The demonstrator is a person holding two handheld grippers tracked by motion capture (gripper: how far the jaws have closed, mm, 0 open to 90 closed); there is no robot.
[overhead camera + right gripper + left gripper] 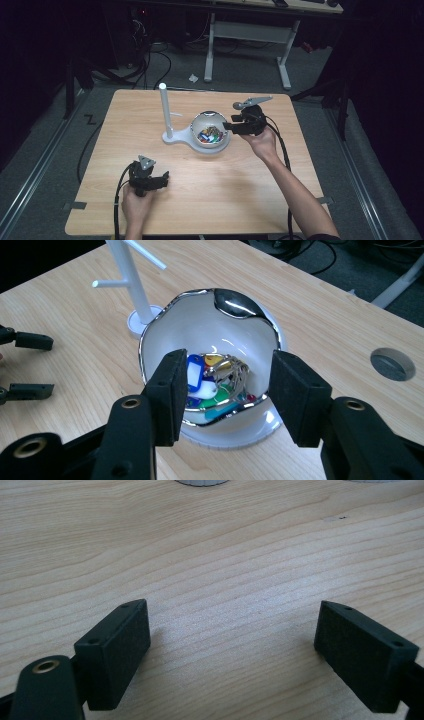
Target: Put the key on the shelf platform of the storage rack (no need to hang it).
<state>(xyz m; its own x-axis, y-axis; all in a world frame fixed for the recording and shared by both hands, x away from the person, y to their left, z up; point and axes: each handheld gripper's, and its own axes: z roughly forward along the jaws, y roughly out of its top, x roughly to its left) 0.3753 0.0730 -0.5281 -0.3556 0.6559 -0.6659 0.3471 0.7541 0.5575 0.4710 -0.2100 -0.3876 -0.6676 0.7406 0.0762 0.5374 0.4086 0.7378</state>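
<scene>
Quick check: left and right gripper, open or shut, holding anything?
Left gripper: open, nothing between the jaws, over bare table.
Right gripper: open, holding nothing, above the bowl of key tags.

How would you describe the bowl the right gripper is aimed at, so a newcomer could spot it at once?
On the wooden table, find the tall white post on its round base near the middle. Immediately right of it sits the white bowl with a shiny wavy rim. Unlike anything near it, it holds a heap of coloured key tags.
</scene>
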